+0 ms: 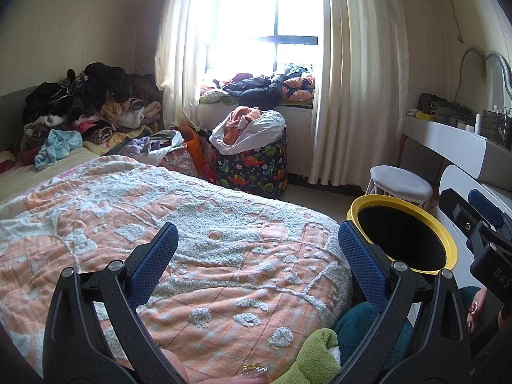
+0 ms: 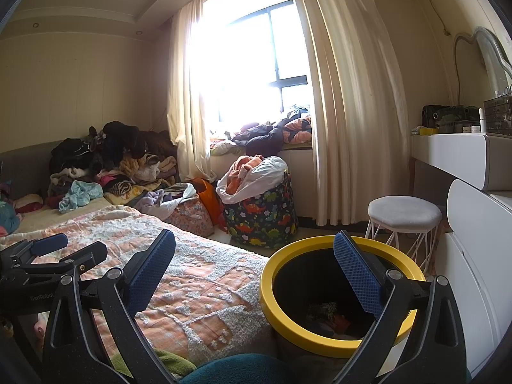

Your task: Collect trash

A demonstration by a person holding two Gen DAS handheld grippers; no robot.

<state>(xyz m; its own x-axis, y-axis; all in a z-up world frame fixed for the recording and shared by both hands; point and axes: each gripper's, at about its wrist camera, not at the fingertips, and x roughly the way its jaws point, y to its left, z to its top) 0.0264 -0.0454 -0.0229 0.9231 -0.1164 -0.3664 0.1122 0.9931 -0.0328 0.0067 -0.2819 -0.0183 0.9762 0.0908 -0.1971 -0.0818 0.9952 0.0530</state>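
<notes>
While both grippers gape empty, the right gripper (image 2: 254, 275) hangs near the yellow-rimmed black plastic bin (image 2: 320, 340), likely having dropped trash.

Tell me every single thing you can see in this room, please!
bed: one, orange and white blanket, fills the left.
clothes pile: one, mixed colours, far end of the bed.
bin: one, black with yellow rim, beside the bed; some scraps at its bottom.
dinosaur basket: one, dark with bright dinosaurs, under the window, stuffed with cloth.
stool: one, white with grey seat, by the dresser.
dresser: one, white, right wall, small things on top.
curtains: two, cream, either side of the window.
left gripper: one, black with blue fingers, open over the bed.
right gripper: one, same colours, open, nearest the bin.
</notes>
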